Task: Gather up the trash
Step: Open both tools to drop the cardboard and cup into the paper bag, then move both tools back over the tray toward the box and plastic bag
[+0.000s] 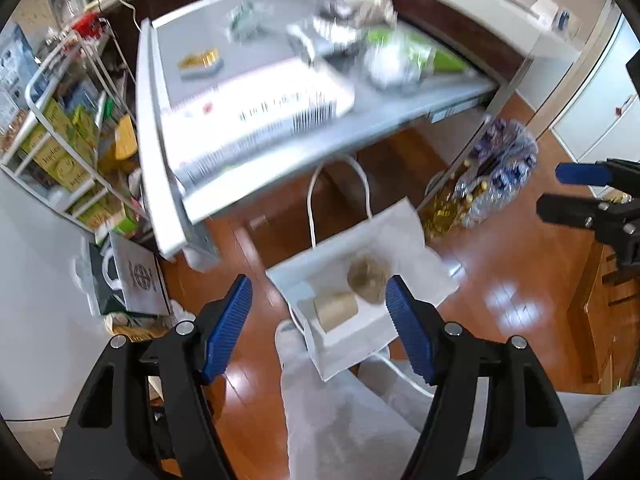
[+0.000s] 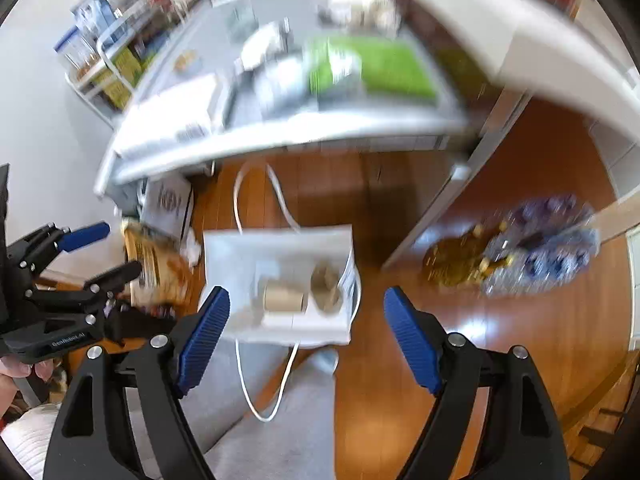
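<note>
A white paper bag [image 1: 404,232] with rope handles stands open on the wooden floor below the table; it also shows in the right wrist view [image 2: 224,256]. Inside lie a cardboard tube [image 1: 336,310] [image 2: 282,300] and a crumpled brown paper ball [image 1: 368,278] [image 2: 326,284]. My left gripper [image 1: 320,328] is open and empty just above the bag. My right gripper [image 2: 306,332] is open and empty above the bag too. The grey table [image 1: 176,80] [image 2: 280,128] holds blurred trash: a white box [image 1: 256,112], green packaging [image 1: 404,54] [image 2: 372,66], crumpled wrappers [image 1: 368,0].
A clear bag of bottles and cans [image 1: 492,176] [image 2: 532,240] lies on the floor to the right. A wire rack with green boxes [image 1: 68,152] stands at the left. Another paper bag [image 1: 136,280] and a brown packet [image 2: 156,268] sit by the table leg. A grey cushion [image 1: 340,412] is below.
</note>
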